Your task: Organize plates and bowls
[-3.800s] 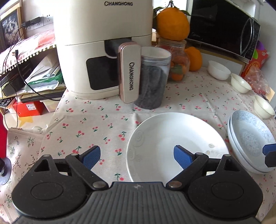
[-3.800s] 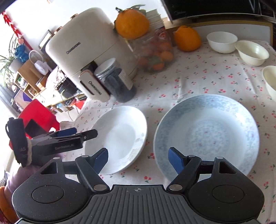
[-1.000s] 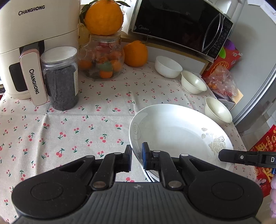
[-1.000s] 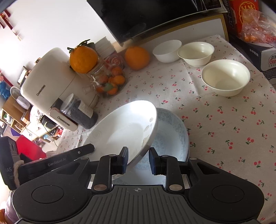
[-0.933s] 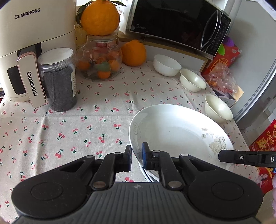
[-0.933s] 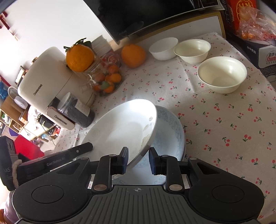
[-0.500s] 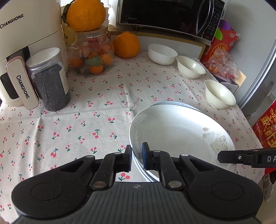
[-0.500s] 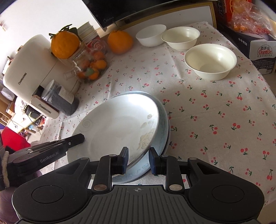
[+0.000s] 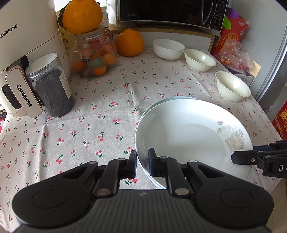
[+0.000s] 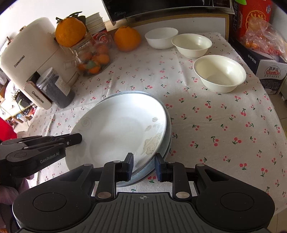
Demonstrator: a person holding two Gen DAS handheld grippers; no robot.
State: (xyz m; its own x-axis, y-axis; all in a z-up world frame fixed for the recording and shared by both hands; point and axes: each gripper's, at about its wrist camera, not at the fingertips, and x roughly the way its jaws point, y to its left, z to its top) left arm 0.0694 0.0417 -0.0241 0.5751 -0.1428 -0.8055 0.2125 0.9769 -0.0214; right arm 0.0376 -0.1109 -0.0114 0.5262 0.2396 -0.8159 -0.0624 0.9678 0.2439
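A white plate (image 9: 190,132) with a pale flower print lies on top of a blue-patterned plate (image 10: 157,163) on the cherry-print tablecloth. My left gripper (image 9: 142,161) is shut on the white plate's near-left rim. My right gripper (image 10: 144,166) is shut on the white plate's opposite rim, with the blue plate's edge also between its fingers. The white plate (image 10: 116,132) sits nearly flat. Three bowls stand apart at the back right: a white bowl (image 9: 168,48), a cream bowl (image 9: 199,60) and a second cream bowl (image 9: 232,88).
An air fryer (image 9: 26,46), a dark-filled jar (image 9: 50,86), a glass jar of oranges (image 9: 95,57) and a loose orange (image 9: 129,43) line the back left. A microwave (image 9: 170,12) stands behind. Boxes and a snack bag (image 9: 235,53) sit at the right edge.
Both grippers closed on the white plate, carried it right over the blue plate and lowered it onto it. In the last second the plate has levelled and settled lower.
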